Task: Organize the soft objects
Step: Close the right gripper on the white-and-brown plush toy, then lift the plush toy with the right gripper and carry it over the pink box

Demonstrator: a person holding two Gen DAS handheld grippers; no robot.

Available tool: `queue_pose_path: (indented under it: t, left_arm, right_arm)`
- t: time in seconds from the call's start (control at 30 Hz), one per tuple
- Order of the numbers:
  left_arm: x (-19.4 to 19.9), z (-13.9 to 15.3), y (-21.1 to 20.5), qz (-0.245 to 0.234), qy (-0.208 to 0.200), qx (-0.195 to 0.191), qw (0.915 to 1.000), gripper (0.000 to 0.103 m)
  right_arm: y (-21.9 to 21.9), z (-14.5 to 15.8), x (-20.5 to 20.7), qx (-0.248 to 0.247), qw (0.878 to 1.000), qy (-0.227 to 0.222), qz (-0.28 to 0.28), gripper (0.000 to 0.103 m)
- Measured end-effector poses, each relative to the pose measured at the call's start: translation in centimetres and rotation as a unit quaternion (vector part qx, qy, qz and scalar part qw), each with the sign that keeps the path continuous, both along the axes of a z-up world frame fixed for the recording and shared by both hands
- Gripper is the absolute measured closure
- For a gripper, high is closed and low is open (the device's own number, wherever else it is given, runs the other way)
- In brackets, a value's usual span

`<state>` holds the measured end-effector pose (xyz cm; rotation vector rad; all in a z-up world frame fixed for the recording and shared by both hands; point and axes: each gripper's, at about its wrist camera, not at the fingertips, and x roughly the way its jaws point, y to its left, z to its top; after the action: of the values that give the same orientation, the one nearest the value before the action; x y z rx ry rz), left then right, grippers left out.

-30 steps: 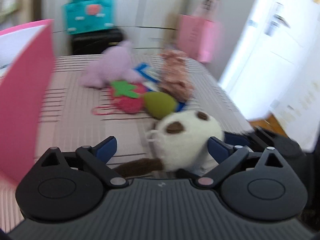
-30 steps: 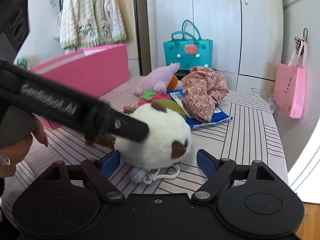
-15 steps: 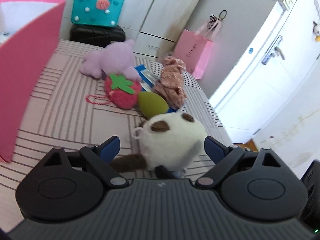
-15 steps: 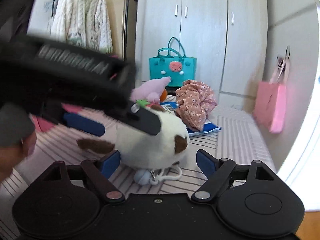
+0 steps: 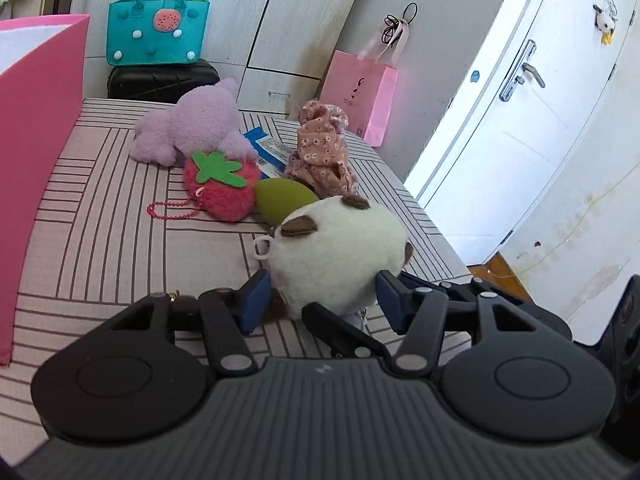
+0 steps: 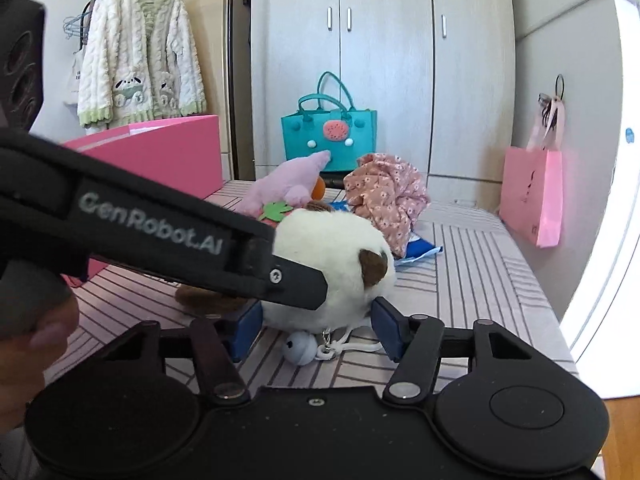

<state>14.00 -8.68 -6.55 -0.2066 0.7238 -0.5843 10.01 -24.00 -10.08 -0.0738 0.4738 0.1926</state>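
1. Both closed on white plush (image 5: 336, 256) on striped table (image 5: 120, 248): left gripper (image 5: 320, 292), right gripper (image 6: 316, 326).
2. Crowded behind by strawberry plush (image 5: 220, 188), green sponge (image 5: 280, 200), purple plush (image 5: 192, 124), floral cloth (image 5: 324, 152).
3. Blocking right view: left gripper's arm.

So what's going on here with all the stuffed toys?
A person is tidying soft things on a striped bed with two handheld grippers. Both the left gripper and the right gripper have their jaws set against a round white plush. A strawberry plush and purple plush wait behind.
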Motion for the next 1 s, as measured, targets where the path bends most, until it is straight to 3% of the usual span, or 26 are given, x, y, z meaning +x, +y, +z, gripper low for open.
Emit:
queue_pose_path:
  t: [0.07,0.1,0.13,0.23,0.47,0.7,0.93,1.0]
  left_arm:
    - [0.2,0.0,0.3,0.001,0.002,-0.02,0.9998,0.041]
    - [0.4,0.0,0.4,-0.002,0.003,-0.029,0.9996,0.041]
    - [0.4,0.2,0.5,-0.005,0.001,-0.032,0.9995,0.041]
    - [0.7,0.6,0.4,-0.01,-0.018,-0.032,0.9993,0.039]
    - [2.0,-0.1,0.1,-0.023,0.009,-0.042,0.9988,0.045]
    - [0.1,1.9,0.0,-0.024,-0.023,-0.007,0.9994,0.047]
    - [-1.0,4.8,0.8,-0.044,-0.01,0.055,0.9975,0.048]
    - [-1.1,5.3,1.5,-0.049,0.002,0.056,0.9972,0.048]
  right_arm:
    - [0.2,-0.1,-0.1,-0.019,1.0,-0.01,-0.002,0.03]
    - [0.4,0.0,-0.2,-0.032,0.999,-0.016,-0.005,0.018]
    - [0.7,0.0,-0.5,-0.049,0.998,-0.025,-0.006,0.016]
    - [1.1,0.1,-0.2,-0.086,0.996,-0.03,0.001,0.016]
    - [0.2,0.4,0.6,-0.028,1.0,-0.008,0.006,0.032]
    - [0.7,2.4,-0.2,-0.019,1.0,-0.005,0.022,0.033]
    - [1.7,5.6,-0.6,0.009,0.998,0.044,0.045,0.031]
    - [2.0,6.5,-0.8,0.011,0.997,0.048,0.057,0.03]
